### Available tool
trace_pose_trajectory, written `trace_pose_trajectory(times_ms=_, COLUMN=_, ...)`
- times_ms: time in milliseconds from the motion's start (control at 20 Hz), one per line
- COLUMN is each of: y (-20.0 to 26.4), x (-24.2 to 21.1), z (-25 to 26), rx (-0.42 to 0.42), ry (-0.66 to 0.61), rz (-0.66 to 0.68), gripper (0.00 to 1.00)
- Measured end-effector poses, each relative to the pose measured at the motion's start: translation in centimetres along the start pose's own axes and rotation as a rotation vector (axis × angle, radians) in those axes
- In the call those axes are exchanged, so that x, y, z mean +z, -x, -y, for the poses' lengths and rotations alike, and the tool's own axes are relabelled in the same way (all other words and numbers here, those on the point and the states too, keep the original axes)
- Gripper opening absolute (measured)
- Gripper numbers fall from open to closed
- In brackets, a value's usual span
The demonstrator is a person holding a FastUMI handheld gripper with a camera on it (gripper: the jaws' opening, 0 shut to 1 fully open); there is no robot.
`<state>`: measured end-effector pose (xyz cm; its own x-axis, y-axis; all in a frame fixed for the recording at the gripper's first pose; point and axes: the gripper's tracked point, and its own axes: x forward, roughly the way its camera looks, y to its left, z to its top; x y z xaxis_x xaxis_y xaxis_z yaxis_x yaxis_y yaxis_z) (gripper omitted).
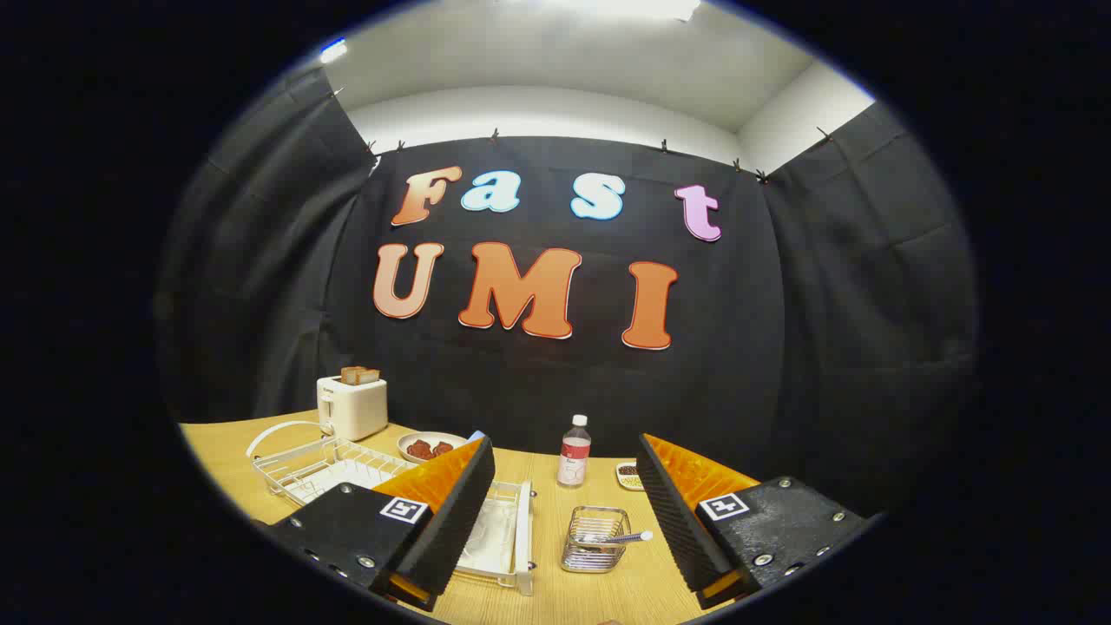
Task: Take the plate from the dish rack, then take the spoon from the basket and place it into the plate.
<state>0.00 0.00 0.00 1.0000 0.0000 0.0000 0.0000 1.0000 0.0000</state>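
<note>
Spoon (618, 538) in basket (594, 540) just ahead, between spread hand-held gripper (566, 456) fingers.

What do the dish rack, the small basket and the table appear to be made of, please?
The dish rack looks like white-coated wire, going by its thin white grid bars and looped handle. The small basket, just ahead between the open gripper fingers, seems bare polished metal wire, shiny and silvery. The table shows a pale wood grain, possibly laminate.
</note>
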Motion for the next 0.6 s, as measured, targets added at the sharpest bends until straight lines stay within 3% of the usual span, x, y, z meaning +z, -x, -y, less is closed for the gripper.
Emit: trace_pose_trajectory(times_ms=600, y=0.22, x=0.76, z=-0.59, rx=0.026, ry=-0.047, rz=0.02, gripper=0.99)
